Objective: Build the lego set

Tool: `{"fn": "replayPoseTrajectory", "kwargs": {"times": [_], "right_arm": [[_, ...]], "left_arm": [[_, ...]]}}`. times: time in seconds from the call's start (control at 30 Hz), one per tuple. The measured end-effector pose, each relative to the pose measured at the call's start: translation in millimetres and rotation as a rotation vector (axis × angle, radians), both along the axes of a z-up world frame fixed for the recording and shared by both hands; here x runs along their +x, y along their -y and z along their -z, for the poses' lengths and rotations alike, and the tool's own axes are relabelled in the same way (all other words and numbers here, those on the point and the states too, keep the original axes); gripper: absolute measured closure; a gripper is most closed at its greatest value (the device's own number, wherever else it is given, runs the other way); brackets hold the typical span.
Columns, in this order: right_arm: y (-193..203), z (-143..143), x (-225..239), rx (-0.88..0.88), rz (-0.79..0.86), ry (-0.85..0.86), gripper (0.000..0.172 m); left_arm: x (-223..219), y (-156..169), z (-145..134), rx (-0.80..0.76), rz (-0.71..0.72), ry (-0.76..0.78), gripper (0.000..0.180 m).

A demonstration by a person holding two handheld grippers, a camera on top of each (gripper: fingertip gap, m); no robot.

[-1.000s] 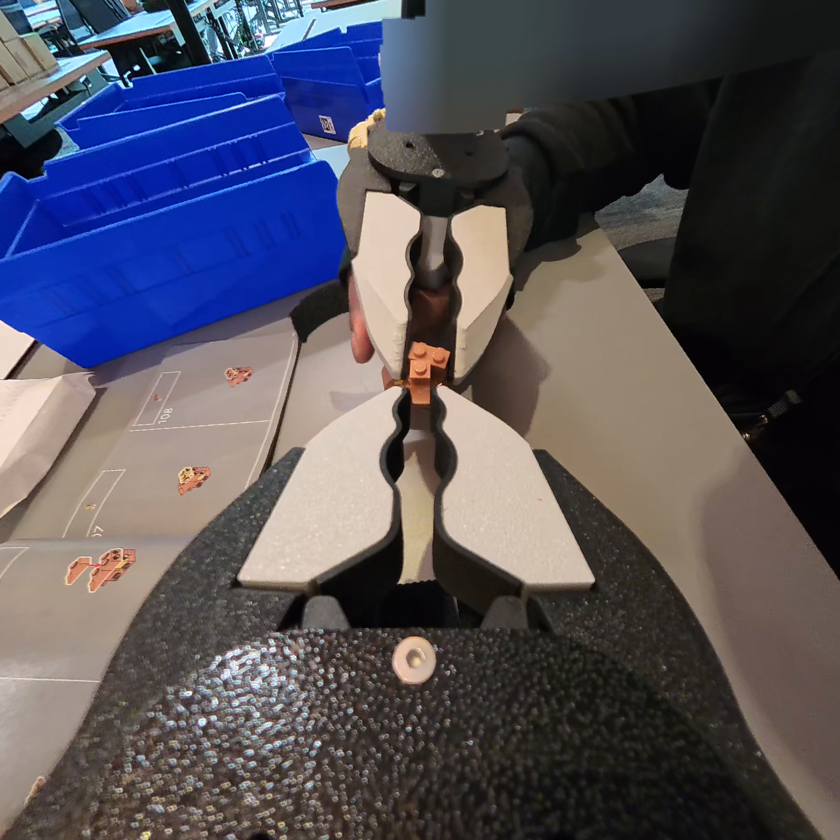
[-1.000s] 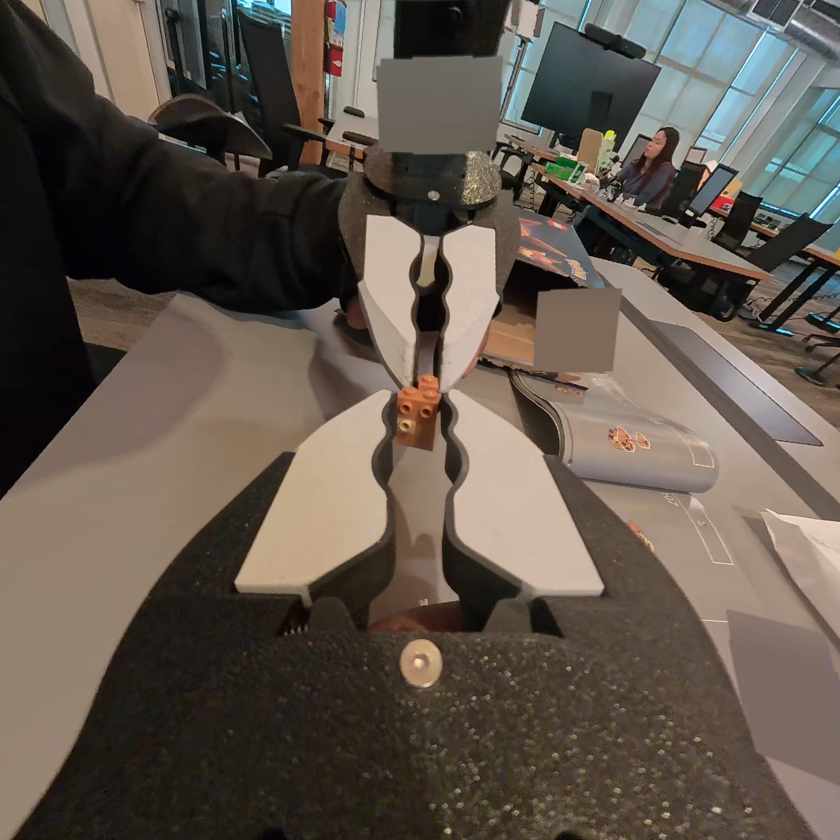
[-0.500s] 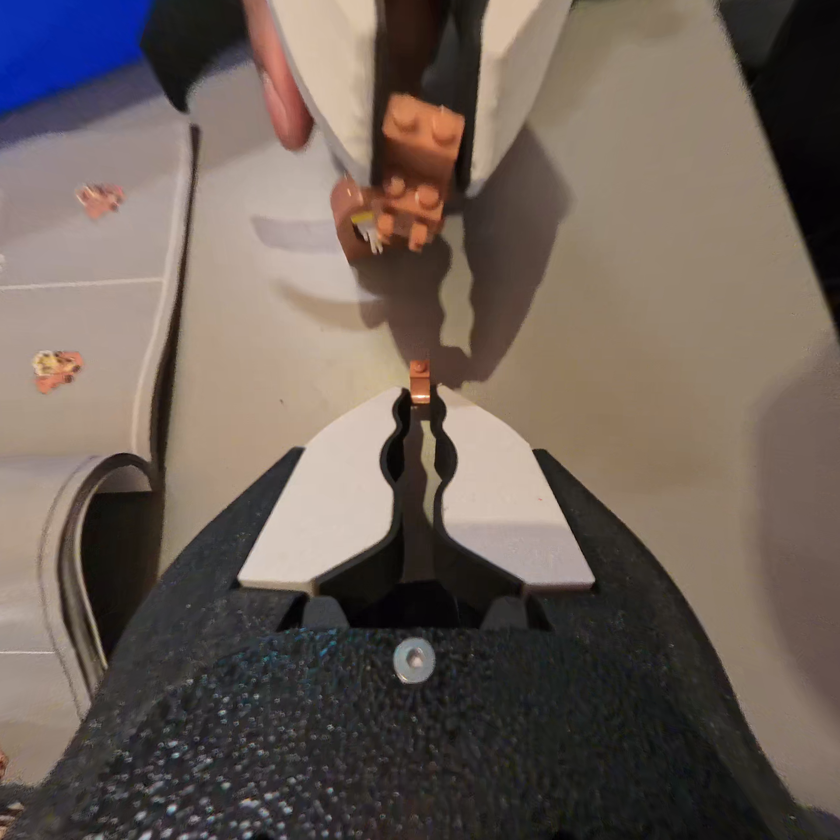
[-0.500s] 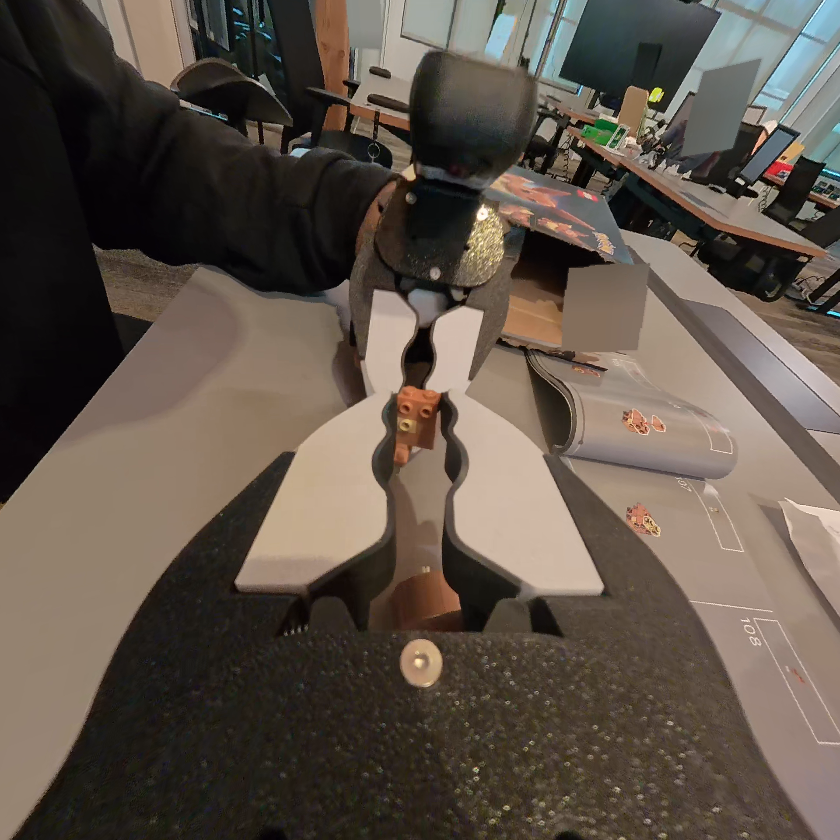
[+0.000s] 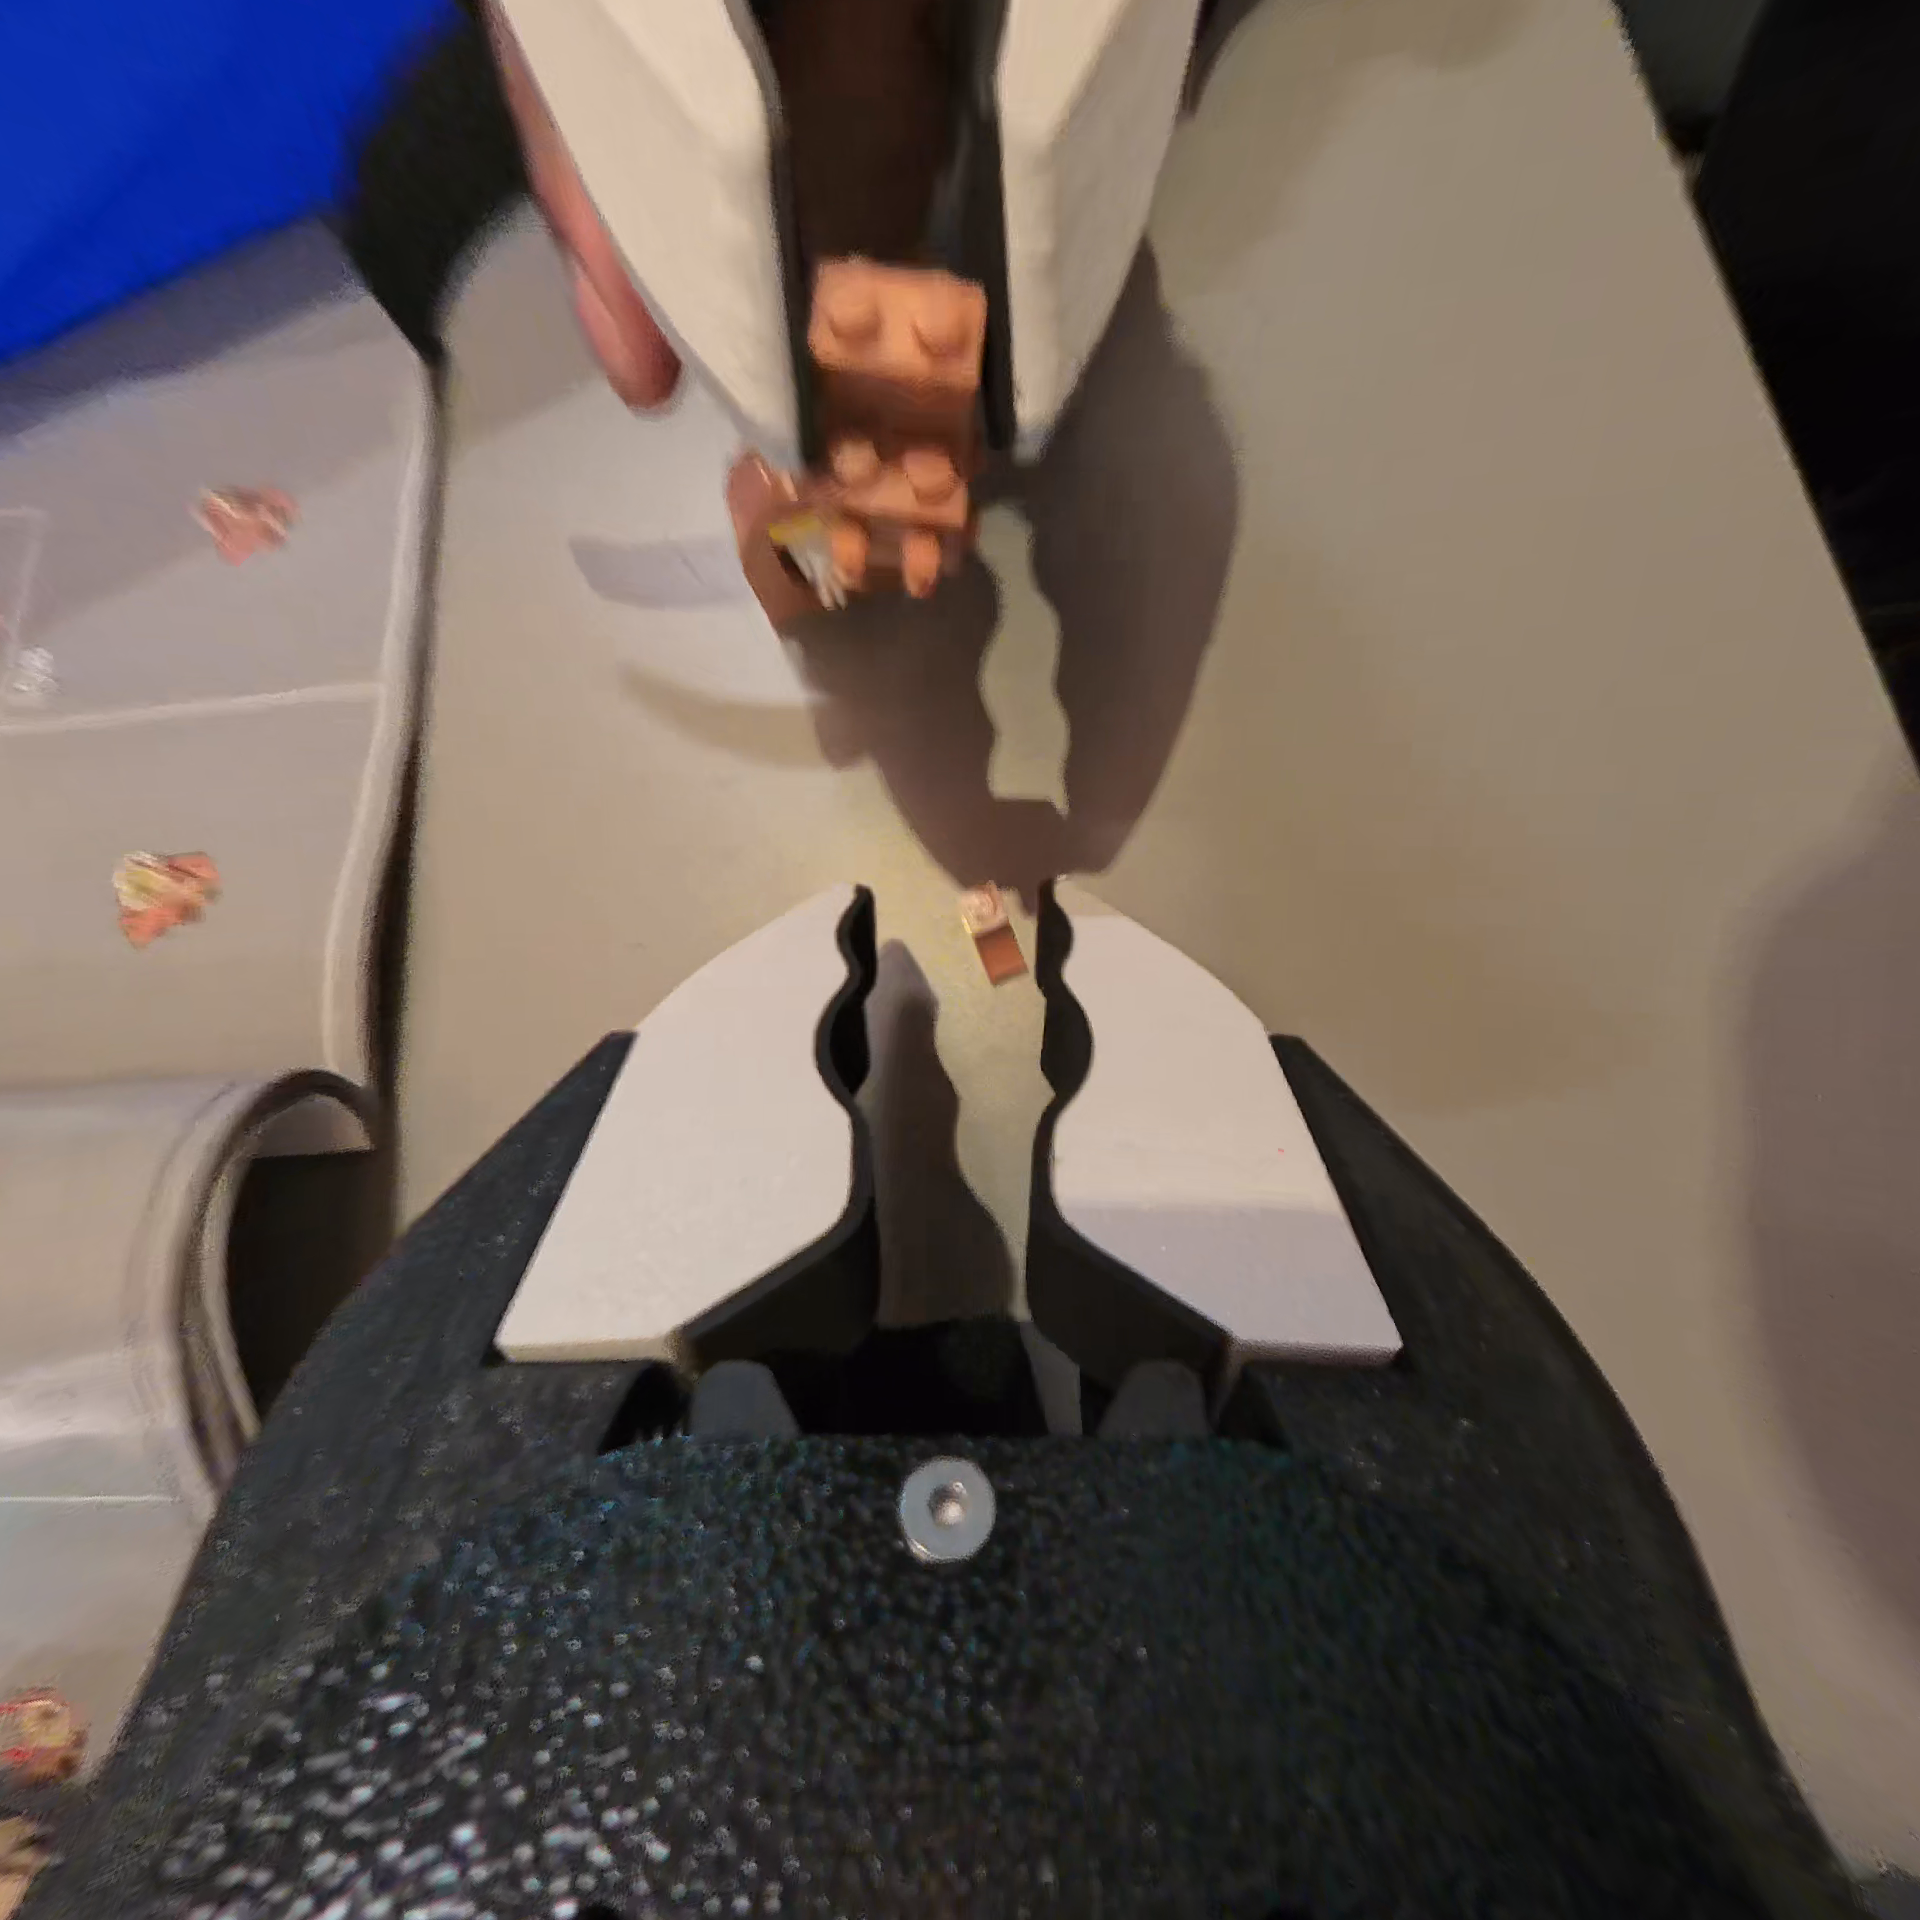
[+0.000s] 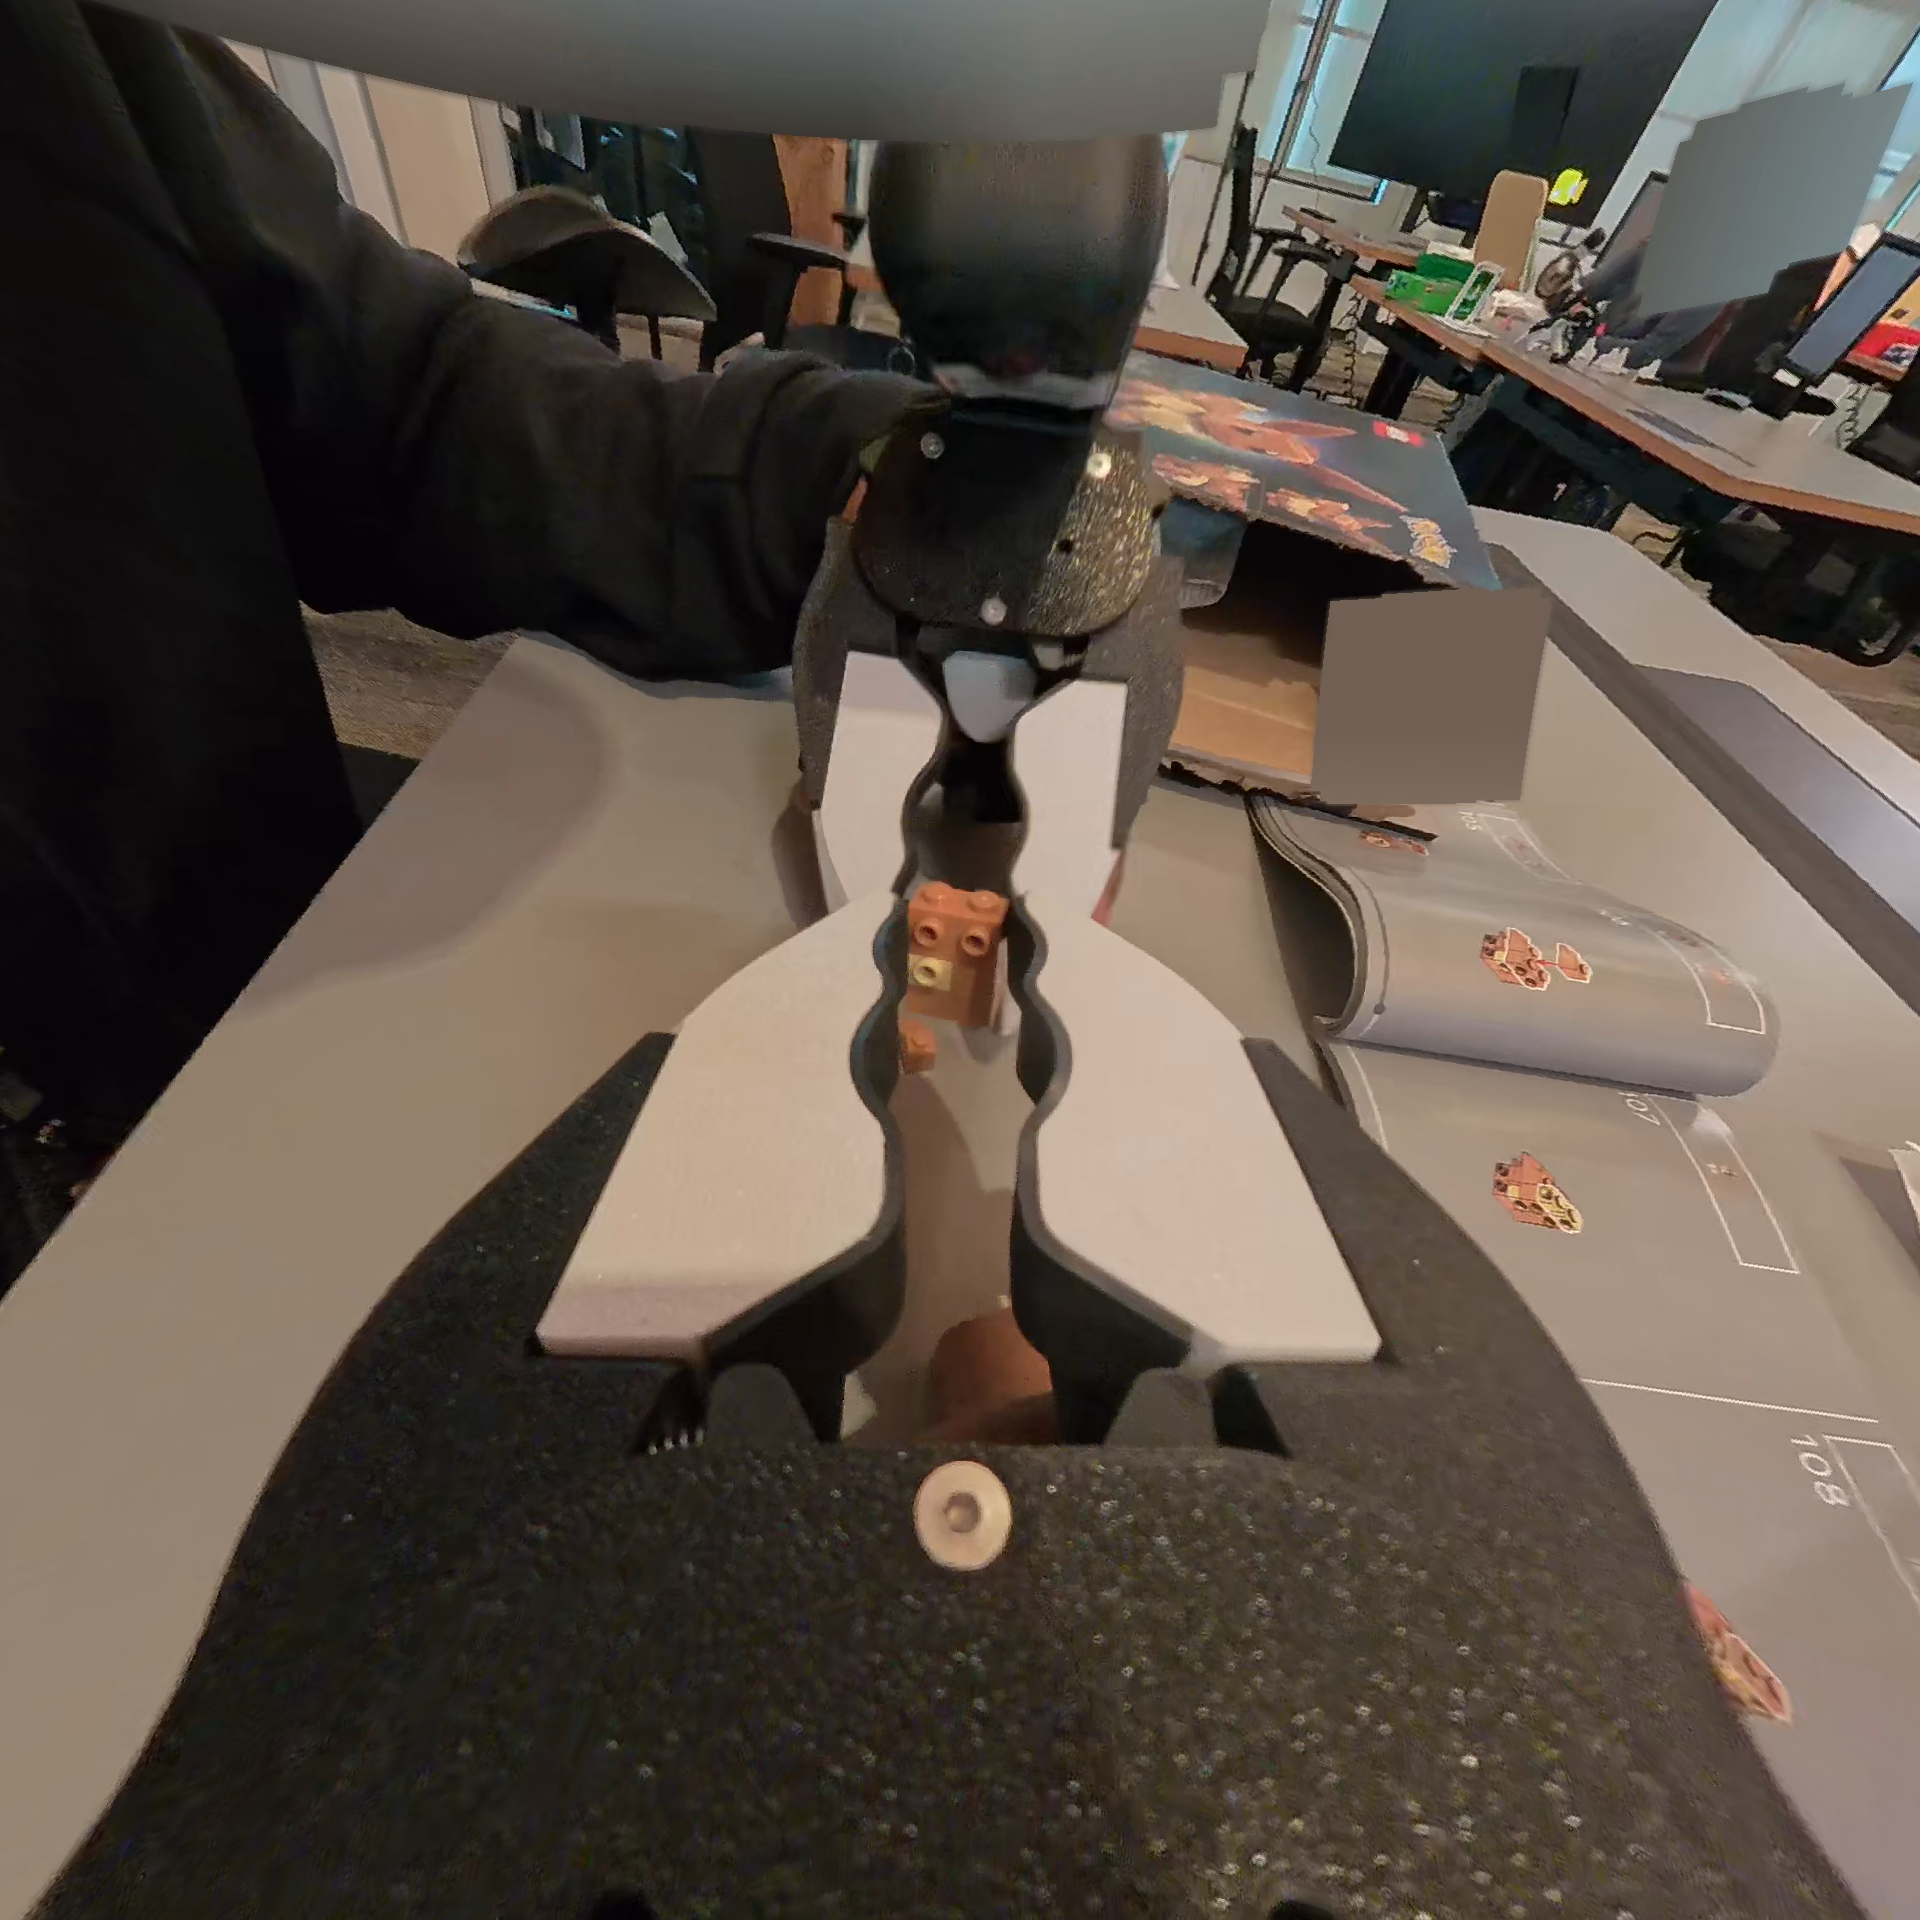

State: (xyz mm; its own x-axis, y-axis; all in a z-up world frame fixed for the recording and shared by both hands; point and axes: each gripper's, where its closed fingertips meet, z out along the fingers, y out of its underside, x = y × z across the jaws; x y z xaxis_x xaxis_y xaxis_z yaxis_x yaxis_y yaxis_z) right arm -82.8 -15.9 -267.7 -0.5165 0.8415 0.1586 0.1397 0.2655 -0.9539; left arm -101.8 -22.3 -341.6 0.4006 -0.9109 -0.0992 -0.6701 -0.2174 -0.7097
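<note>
Left wrist view: my left gripper (image 5: 951, 914) points down at the grey table (image 5: 1455, 727), tongs apart; a small brown plate (image 5: 1000, 943) lies loose between them.

Right wrist view: my right gripper (image 6: 956, 935), centre frame, clamps the brown brick assembly (image 6: 954, 966); instruction booklet (image 6: 1538, 977) at right.

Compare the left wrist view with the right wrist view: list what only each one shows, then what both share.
Left wrist view only: a blue bin and a small brown piece loose between the open left gripper's fingers, near one pad.

Right wrist view only: a cardboard box, office desks, a dark sleeve.

Both: the grey table, the open booklet, and the right gripper shut on a brown brick assembly.
</note>
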Motion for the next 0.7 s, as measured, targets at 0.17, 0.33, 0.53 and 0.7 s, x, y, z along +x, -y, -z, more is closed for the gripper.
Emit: {"fn": "replayPoseTrajectory", "kwargs": {"times": [0.17,0.33,0.53,0.7], "right_arm": [[3.5,-8.7,2.9,-0.085,-0.036,-0.021,0.154],[7.3,-14.0,3.7,-0.161,-0.065,-0.037,0.154],[8.6,-12.5,3.0,-0.160,-0.068,-0.038,0.154],[-5.4,-6.9,-4.0,-0.123,0.033,-0.002,0.142]], "left_arm": [[17.6,-9.5,-56.7,0.199,0.002,0.260,0.151],[26.6,-6.8,-61.8,0.208,0.027,0.312,0.151],[35.2,-7.8,-62.0,0.211,0.033,0.339,0.162],[28.6,-15.8,-66.5,0.166,-0.039,0.381,0.162]]}}
